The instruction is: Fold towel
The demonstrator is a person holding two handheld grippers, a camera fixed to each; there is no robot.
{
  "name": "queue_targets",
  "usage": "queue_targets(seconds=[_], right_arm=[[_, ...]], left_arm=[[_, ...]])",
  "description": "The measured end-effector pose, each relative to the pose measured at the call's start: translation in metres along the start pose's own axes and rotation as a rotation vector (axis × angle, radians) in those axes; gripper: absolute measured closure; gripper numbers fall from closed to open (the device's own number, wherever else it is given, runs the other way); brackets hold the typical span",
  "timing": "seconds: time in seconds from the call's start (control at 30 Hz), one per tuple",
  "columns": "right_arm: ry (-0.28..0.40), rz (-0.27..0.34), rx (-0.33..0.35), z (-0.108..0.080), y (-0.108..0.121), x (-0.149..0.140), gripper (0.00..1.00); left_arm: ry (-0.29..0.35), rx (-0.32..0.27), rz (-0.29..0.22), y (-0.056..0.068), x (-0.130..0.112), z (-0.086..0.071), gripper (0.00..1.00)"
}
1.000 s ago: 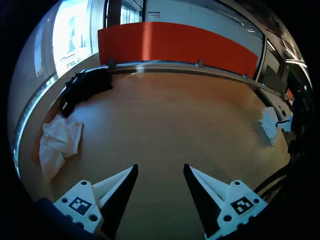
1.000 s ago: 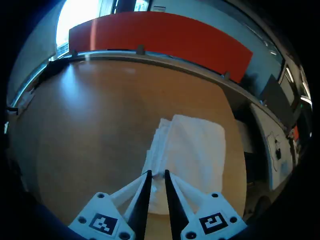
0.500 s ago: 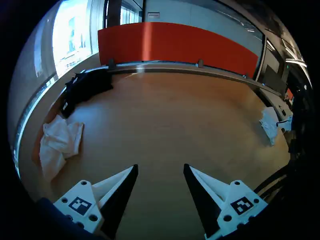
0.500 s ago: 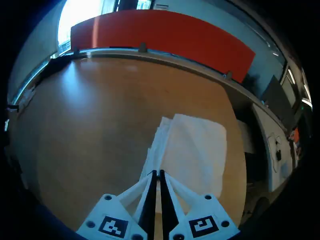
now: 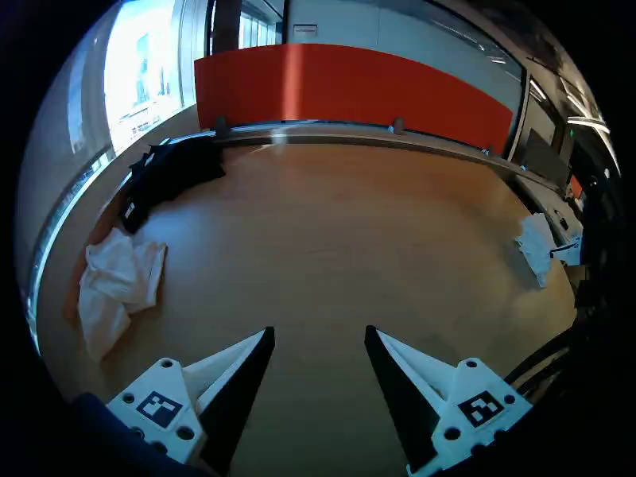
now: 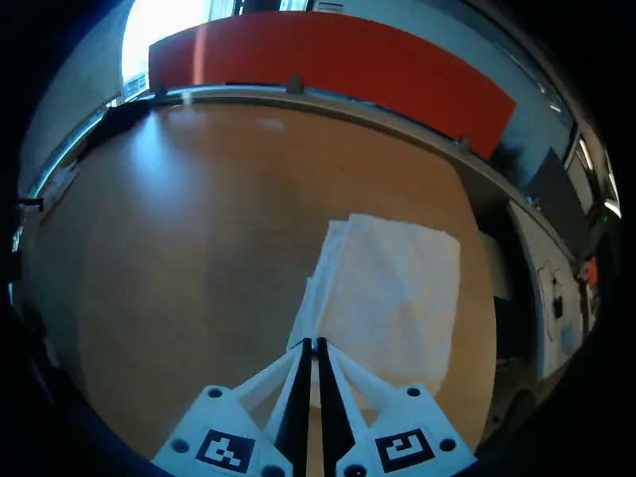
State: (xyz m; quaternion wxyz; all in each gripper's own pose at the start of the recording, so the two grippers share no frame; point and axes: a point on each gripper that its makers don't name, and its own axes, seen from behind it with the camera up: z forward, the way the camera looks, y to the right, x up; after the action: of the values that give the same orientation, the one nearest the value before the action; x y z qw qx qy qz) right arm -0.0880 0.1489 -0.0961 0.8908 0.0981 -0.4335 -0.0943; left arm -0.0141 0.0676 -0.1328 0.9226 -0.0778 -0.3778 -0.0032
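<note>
A white folded towel (image 6: 389,294) lies flat on the wooden table (image 6: 183,238), its layered edge on its left side. My right gripper (image 6: 312,345) is shut, its fingertips pinching the towel's near left edge. In the left gripper view the same towel (image 5: 537,245) shows small at the table's far right, with part of the right gripper (image 5: 568,250) beside it. My left gripper (image 5: 318,338) is open above bare table, with nothing between its fingers.
A crumpled white cloth (image 5: 115,278) lies at the table's left edge, with a black garment (image 5: 171,171) behind it. A red partition (image 5: 358,87) runs along the far edge. A desk with cables (image 6: 548,302) stands past the table's right edge.
My right gripper's fingers have shut from a narrow gap onto the towel's near edge. The towel sits a little farther from the camera. The left gripper has not moved.
</note>
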Motion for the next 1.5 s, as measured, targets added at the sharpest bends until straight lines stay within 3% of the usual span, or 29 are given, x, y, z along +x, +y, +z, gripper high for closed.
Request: queue_targets(seconds=[0.13,0.3,0.53,0.7,0.83,1.17,1.5], right_arm=[[0.0,0.002,-0.004,-0.001,0.002,0.001,0.9],[0.013,0.012,-0.006,-0.001,0.002,0.005,0.71],[0.037,0.033,-0.023,-0.004,0.007,0.01,0.52],[0.066,0.065,-0.035,-0.008,0.011,0.018,0.31],[0.095,0.094,-0.048,-0.012,0.014,0.024,0.02],[0.144,0.128,-0.082,-0.017,0.021,0.034,0.0],[0.278,0.191,-0.069,-0.026,0.01,0.068,0.0]], left_arm=[[0.0,0.0,0.001,0.0,0.001,0.001,0.16],[0.003,0.002,-0.001,-0.001,0.002,0.0,0.16],[0.008,0.004,-0.002,-0.003,0.004,0.0,0.16],[0.012,0.003,-0.004,-0.003,0.006,0.002,0.16],[0.022,-0.001,-0.006,-0.003,0.009,0.003,0.16],[0.044,0.002,-0.001,-0.007,0.02,0.007,0.16],[0.103,0.009,-0.014,-0.01,0.036,0.011,0.16]])
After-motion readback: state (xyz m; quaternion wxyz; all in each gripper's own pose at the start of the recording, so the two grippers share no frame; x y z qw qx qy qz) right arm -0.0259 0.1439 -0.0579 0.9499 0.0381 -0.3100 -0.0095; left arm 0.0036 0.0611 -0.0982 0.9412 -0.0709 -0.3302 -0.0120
